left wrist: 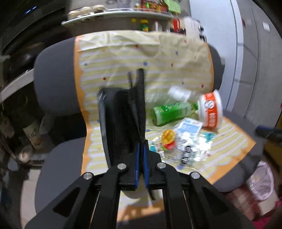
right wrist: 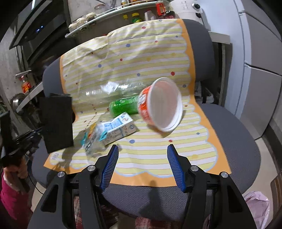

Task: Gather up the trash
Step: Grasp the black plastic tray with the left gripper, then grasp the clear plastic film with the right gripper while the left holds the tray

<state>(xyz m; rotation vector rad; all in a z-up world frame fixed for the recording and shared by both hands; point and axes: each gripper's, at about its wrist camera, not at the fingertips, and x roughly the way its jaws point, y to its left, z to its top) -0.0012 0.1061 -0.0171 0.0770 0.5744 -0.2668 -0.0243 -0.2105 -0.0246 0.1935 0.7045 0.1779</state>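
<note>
Trash lies on a striped yellow mat spread over a grey office chair: an orange-and-white noodle cup on its side, a green bottle, a clear crushed bottle, a milk carton and crumpled wrappers. My left gripper is shut on a folded black trash bag, held upright over the mat's left part; the bag also shows in the right wrist view. My right gripper is open and empty, above the mat's front, just short of the carton and cup.
Shelves with jars and bottles stand behind the chair. A white fridge is on the right. A pink plastic bag lies on the floor at the lower right. A person's hand in pink is at the left.
</note>
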